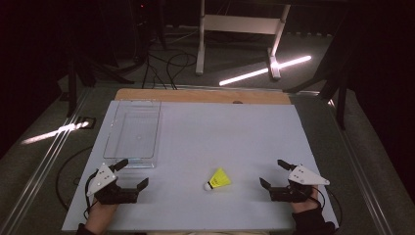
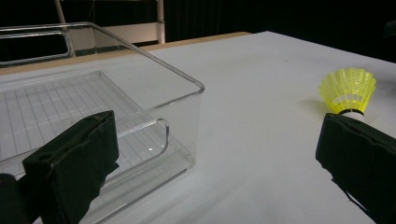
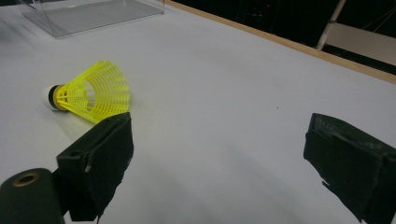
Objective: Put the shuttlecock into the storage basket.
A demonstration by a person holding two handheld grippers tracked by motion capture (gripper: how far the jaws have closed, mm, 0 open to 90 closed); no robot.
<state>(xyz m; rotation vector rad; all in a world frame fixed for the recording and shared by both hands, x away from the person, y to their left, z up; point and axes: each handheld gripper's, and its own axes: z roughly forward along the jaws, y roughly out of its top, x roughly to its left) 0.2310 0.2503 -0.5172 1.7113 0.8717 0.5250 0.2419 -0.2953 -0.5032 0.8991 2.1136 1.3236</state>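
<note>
At the near edge of the table (image 1: 195,122), the left gripper (image 1: 133,174) and the right gripper (image 1: 274,174) are resting with jaws spread wide, holding nothing. Between them, nearer to the right one, the shuttlecock (image 1: 218,179) is lying on its side. Farther back on the left, the clear tray (image 1: 132,134) is sitting just beyond the left gripper.

Nothing readable stood on the shuttlecock (image 1: 219,179), the clear tray (image 1: 132,128) or the tabletop (image 1: 225,132); dim light perhaps hid small print.
</note>
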